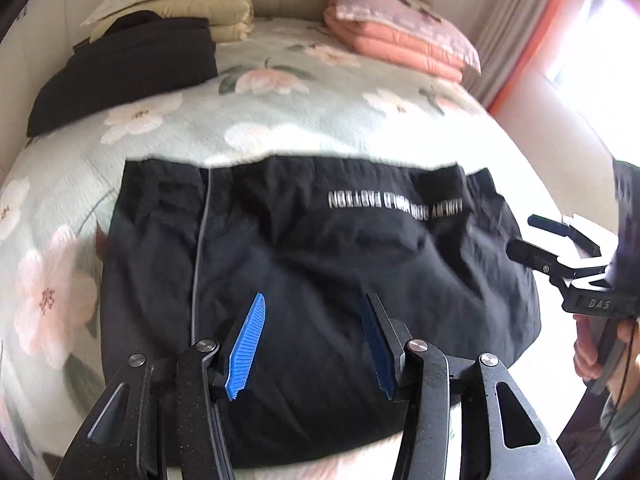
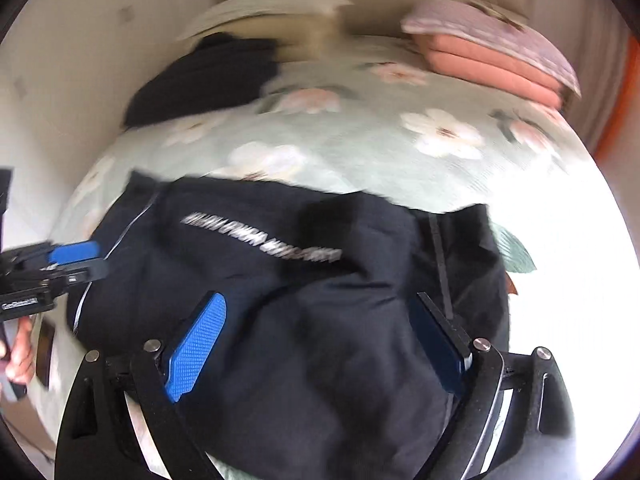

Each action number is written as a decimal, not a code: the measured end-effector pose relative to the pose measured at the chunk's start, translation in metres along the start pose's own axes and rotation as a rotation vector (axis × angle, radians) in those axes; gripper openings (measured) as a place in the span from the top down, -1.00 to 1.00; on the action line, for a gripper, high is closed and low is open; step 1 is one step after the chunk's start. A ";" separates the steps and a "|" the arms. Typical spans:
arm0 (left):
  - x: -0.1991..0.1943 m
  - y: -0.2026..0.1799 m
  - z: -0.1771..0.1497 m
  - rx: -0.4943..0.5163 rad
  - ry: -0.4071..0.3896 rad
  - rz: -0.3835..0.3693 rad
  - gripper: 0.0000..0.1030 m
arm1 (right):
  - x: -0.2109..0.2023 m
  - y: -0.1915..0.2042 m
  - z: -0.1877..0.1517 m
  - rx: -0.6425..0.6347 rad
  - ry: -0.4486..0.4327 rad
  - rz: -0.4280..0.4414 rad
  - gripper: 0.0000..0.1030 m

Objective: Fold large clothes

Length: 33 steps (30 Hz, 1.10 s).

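Note:
A large black garment with white lettering lies folded into a rough rectangle on the floral bed cover. It also shows in the right wrist view. My left gripper is open and empty, its blue pads hovering above the garment's near part. My right gripper is open and empty above the garment's near right part. The right gripper also shows at the right edge of the left wrist view, and the left gripper shows at the left edge of the right wrist view.
A second folded black garment lies at the bed's far left. Stacked cream pillows and a folded pink quilt sit by the headboard. A curtain and bright window are at the right. The right wrist view is blurred.

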<state>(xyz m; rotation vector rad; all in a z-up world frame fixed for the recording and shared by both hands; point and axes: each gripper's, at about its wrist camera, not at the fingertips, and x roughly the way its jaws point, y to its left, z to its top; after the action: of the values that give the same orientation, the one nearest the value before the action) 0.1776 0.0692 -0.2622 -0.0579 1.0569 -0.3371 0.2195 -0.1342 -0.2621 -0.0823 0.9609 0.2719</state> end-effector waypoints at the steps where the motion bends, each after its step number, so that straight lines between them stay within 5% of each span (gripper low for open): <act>1: 0.003 -0.001 -0.008 0.001 0.012 0.020 0.00 | 0.007 0.007 -0.003 -0.013 0.014 0.003 -0.83; 7: 0.050 0.017 -0.043 -0.078 0.075 0.071 -0.21 | 0.082 0.042 -0.043 -0.037 0.167 -0.028 -0.87; 12: 0.067 0.019 -0.055 -0.046 0.047 0.097 -0.24 | 0.105 0.038 -0.050 -0.033 0.199 -0.020 -1.00; 16: 0.043 0.017 -0.041 -0.057 0.030 0.088 -0.25 | 0.083 0.028 -0.032 0.000 0.215 0.029 -0.86; 20: 0.018 0.020 -0.005 -0.044 -0.012 0.138 -0.25 | 0.051 0.006 0.007 0.043 0.103 0.018 -0.77; 23: 0.021 0.029 0.016 -0.089 -0.020 0.144 -0.25 | 0.063 -0.005 0.037 0.040 0.080 -0.002 -0.77; 27: 0.056 0.044 0.027 -0.149 0.051 0.206 -0.25 | 0.121 -0.018 0.047 0.070 0.213 -0.053 -0.74; 29: 0.078 0.057 0.024 -0.203 0.105 0.177 -0.30 | 0.151 -0.029 0.040 0.109 0.288 -0.022 -0.83; 33: 0.088 0.068 0.016 -0.230 0.089 0.124 -0.38 | 0.166 -0.041 0.031 0.156 0.313 0.009 -1.00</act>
<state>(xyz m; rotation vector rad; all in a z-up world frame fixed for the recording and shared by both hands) 0.2468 0.1057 -0.3426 -0.1838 1.1788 -0.1051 0.3447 -0.1360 -0.3824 0.0233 1.2908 0.1945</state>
